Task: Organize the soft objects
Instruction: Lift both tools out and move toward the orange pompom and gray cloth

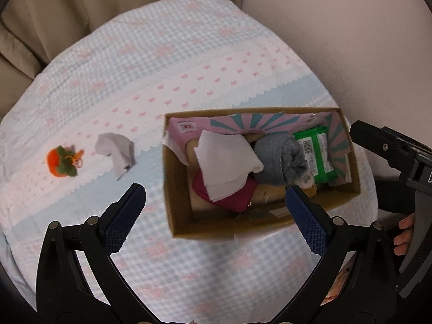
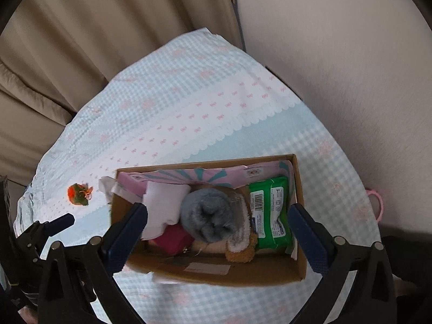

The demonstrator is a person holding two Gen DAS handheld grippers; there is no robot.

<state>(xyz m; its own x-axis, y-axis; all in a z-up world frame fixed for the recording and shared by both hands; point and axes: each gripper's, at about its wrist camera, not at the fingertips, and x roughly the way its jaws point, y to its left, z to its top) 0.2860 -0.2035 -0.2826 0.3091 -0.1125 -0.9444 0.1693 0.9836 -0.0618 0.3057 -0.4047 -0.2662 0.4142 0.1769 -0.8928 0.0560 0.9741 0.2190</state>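
Both grippers, left gripper [image 1: 213, 202] and right gripper [image 2: 217, 218], spread wide, empty, above cardboard box [image 1: 178, 189]. Next judged: fetch white cloth [image 1: 116, 149], felt strawberry [image 1: 63, 162].

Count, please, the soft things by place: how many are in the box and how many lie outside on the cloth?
In the cardboard box: 5 that I can tell apart (white cloth, grey towel, red pouch, green wipes pack, brown plush toy)
On the tablecloth: 2 (orange knitted toy, white sock)
Total: 7
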